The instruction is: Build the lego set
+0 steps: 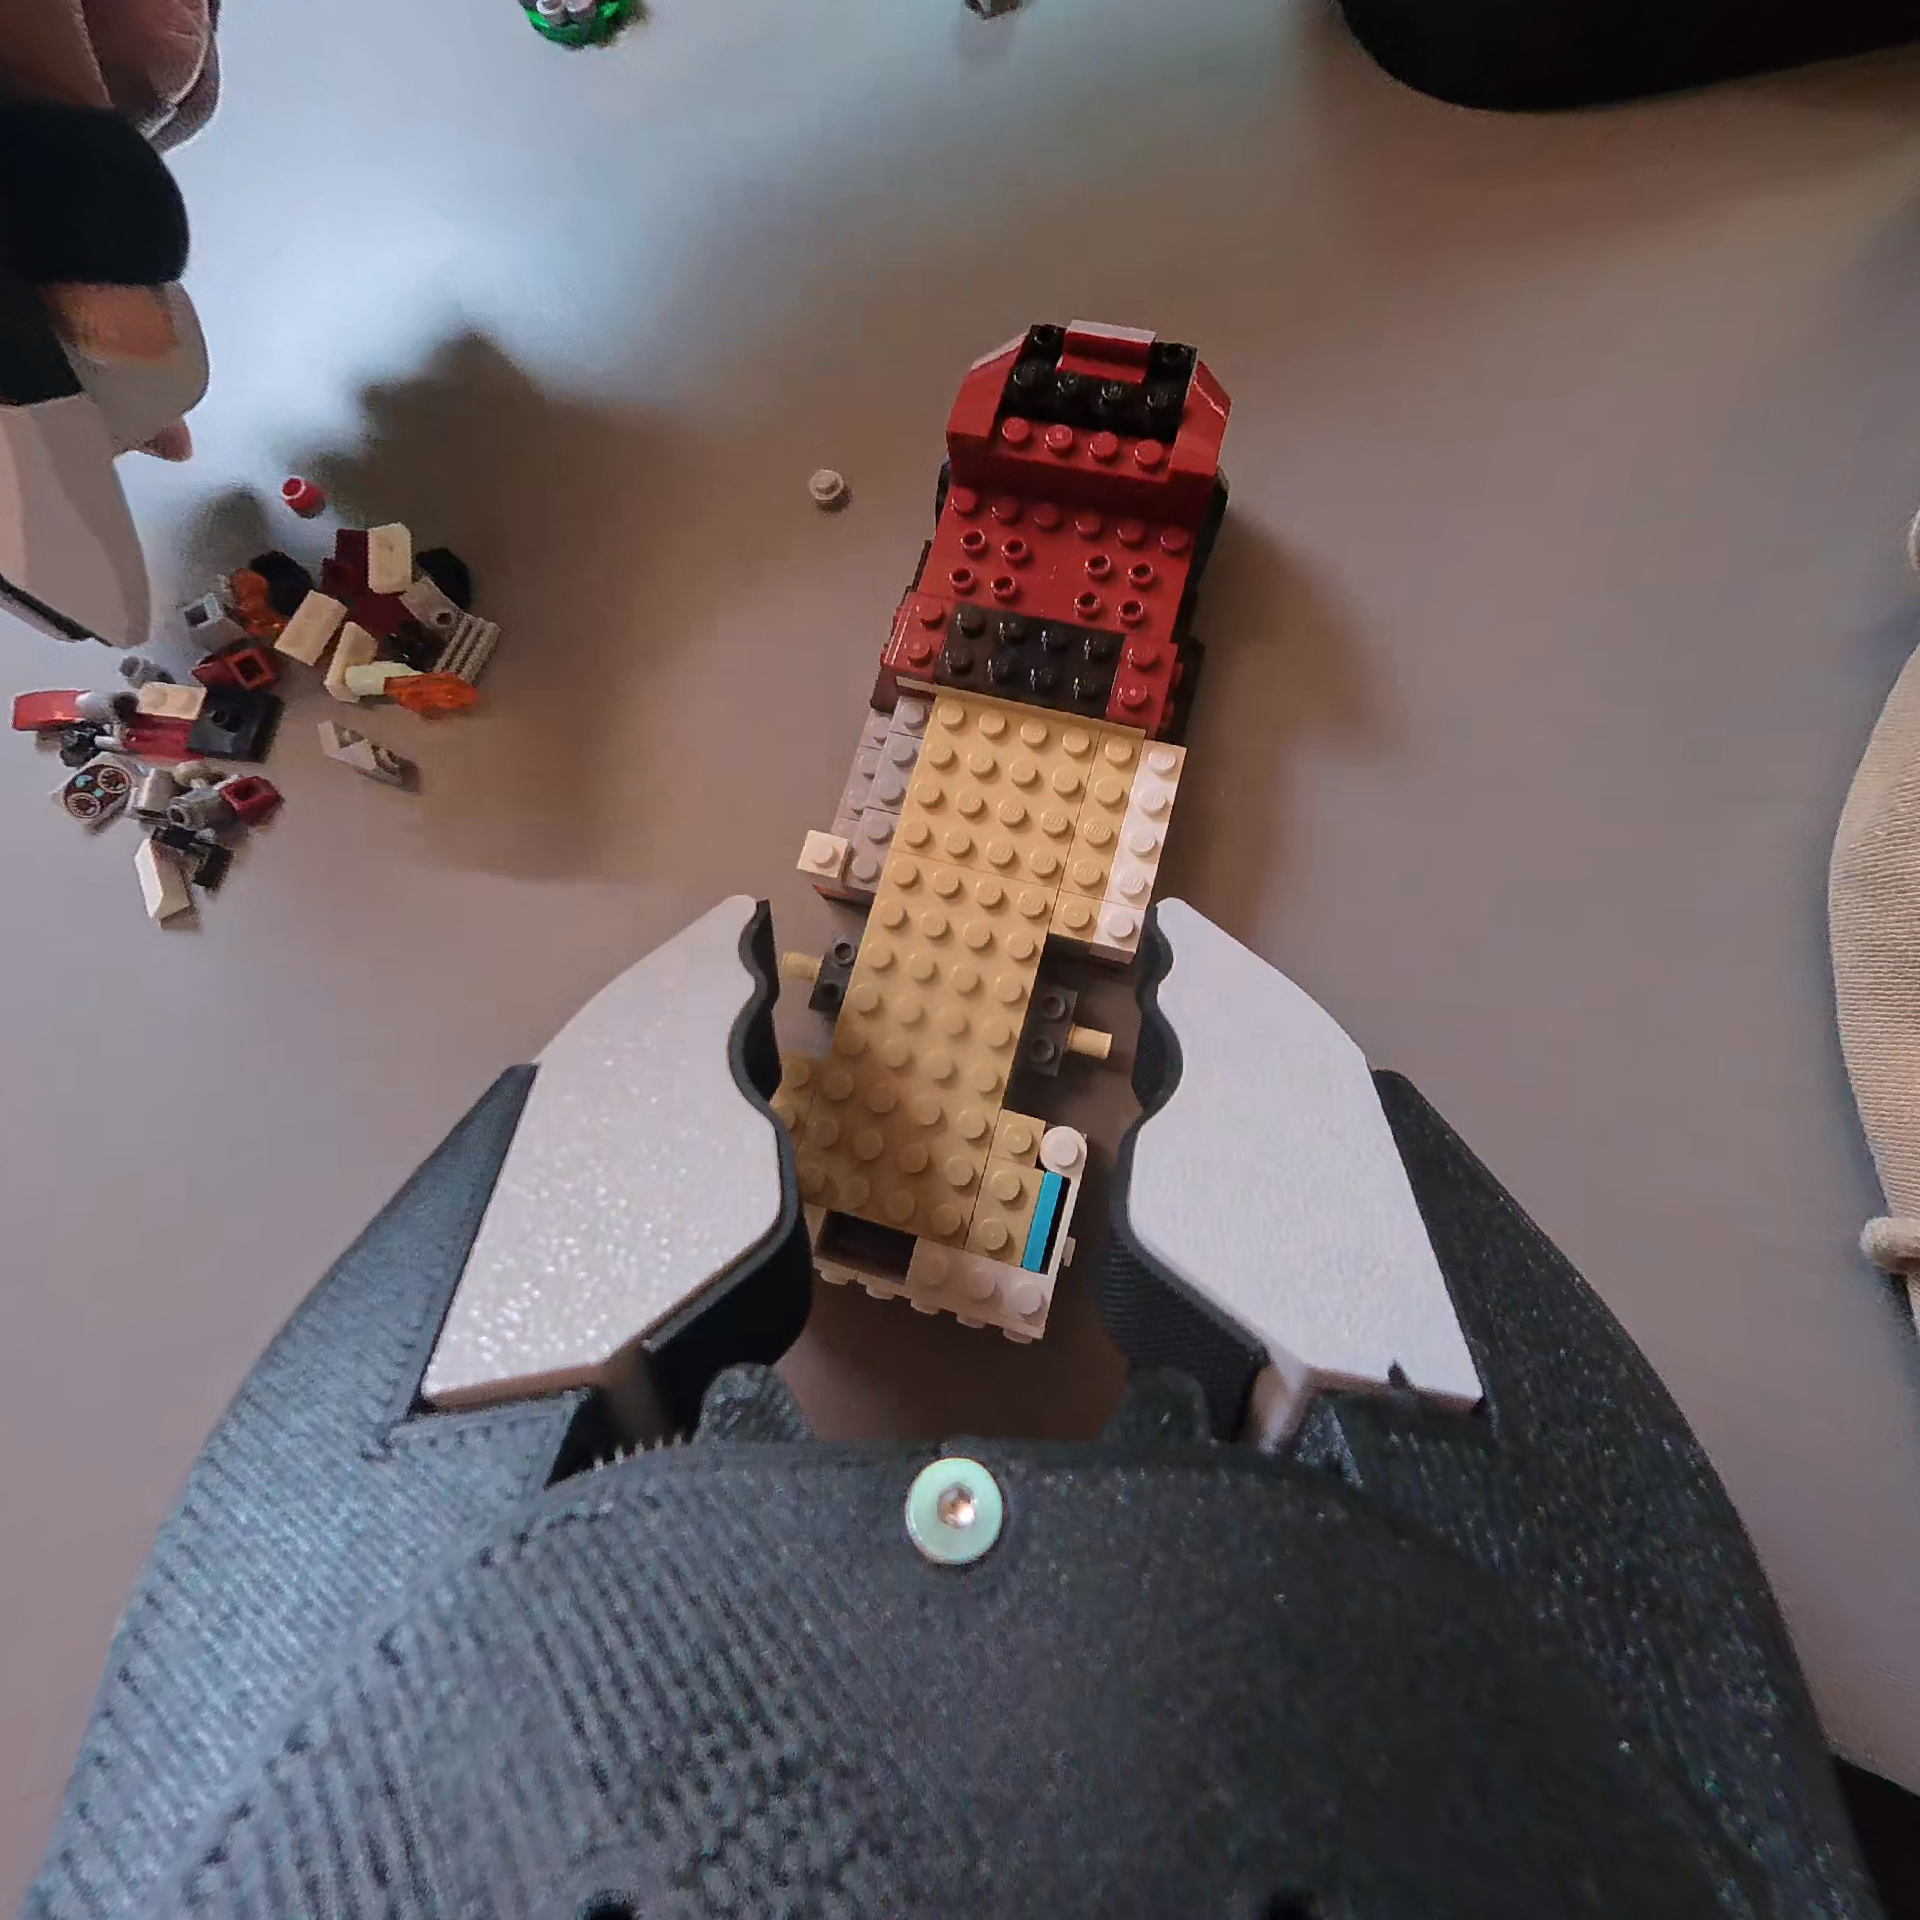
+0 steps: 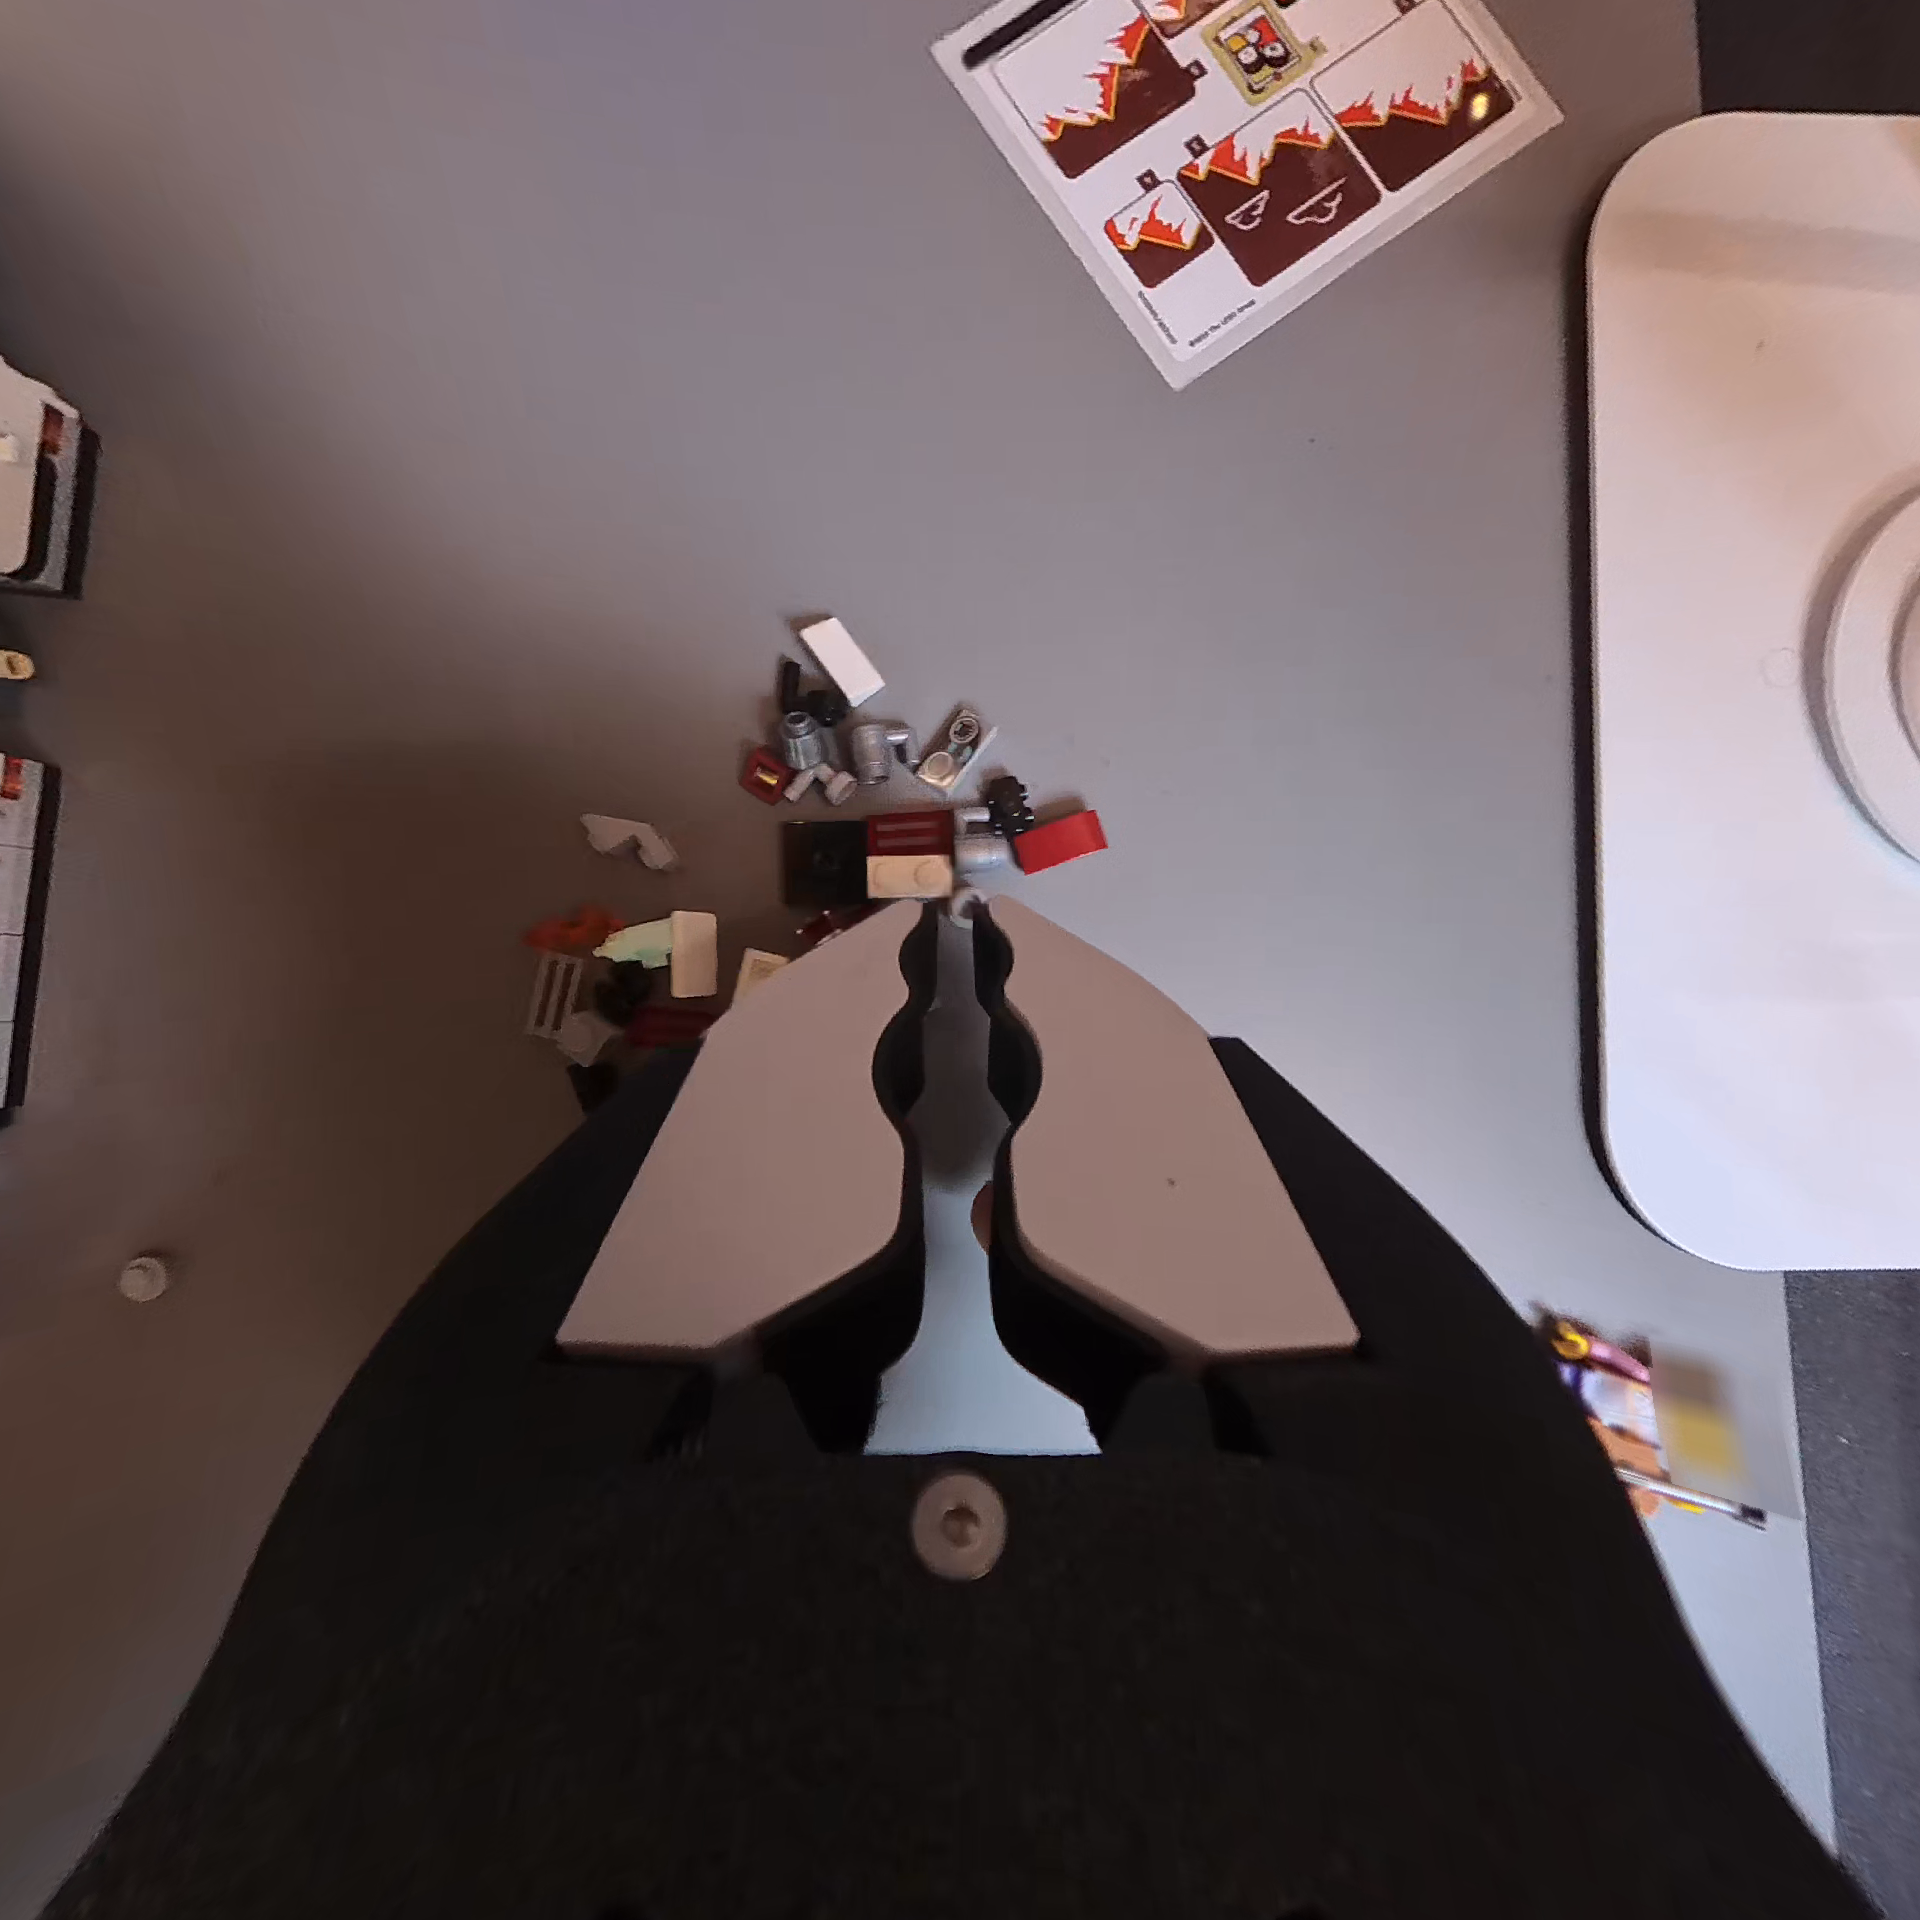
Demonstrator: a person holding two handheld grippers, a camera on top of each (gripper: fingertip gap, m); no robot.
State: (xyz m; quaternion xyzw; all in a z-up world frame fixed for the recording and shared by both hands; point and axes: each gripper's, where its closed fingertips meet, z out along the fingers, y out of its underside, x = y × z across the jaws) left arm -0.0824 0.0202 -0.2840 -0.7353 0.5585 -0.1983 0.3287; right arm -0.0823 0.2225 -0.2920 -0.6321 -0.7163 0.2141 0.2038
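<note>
Two handheld grippers are seen over a grey counter (image 2: 520,312). A white rounded board (image 2: 1745,727) is set along the counter's right edge. A long brick model (image 1: 997,831), dark red at its far end and tan along its deck, is laid flat toward the counter's middle. Its near end is straddled by the left gripper (image 1: 961,925), whose jaws are spread wide. A narrow gap is visible at the left pad, and contact at the other pad cannot be told. A sticker sheet (image 2: 1247,177) is laid near the far edge. Loose pieces (image 1: 291,675) are heaped well apart from the model, and a lone grey stud (image 1: 828,486) lies between them. At the heap's near side, the right gripper (image 2: 961,906) is held with its jaws almost pressed together, and a tiny grey piece (image 2: 968,902) is pinched at the tips.
</note>
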